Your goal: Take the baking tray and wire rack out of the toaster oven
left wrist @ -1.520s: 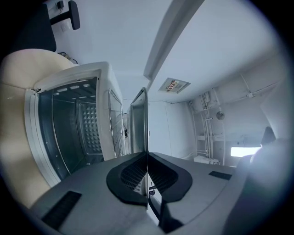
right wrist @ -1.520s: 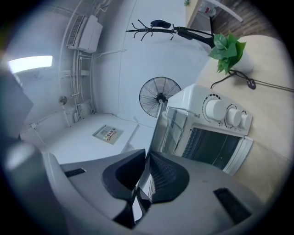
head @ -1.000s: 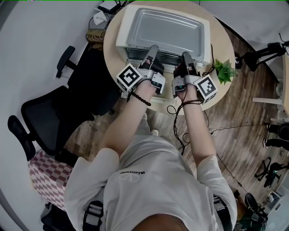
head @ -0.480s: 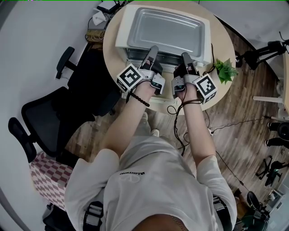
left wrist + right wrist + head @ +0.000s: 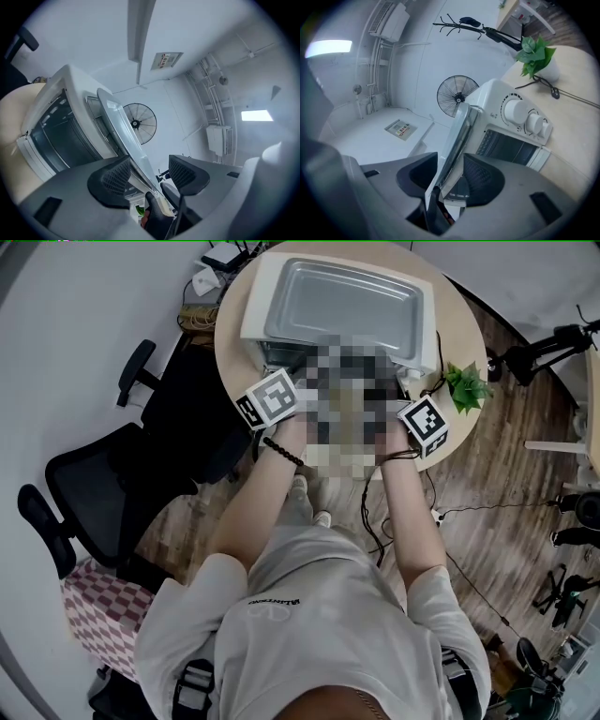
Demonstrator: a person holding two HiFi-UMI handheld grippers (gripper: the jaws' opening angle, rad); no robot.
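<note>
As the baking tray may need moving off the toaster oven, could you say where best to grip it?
Grip the baking tray by its near rim, coming level from the door side of the toaster oven: that thin lip seems to jut past the front, so jaws can straddle it.

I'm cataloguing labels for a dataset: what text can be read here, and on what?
Nothing can be read.
Sign: print too blurred.
Toaster oven, marks beside the knobs: too small.
Shirt print: too small.
</note>
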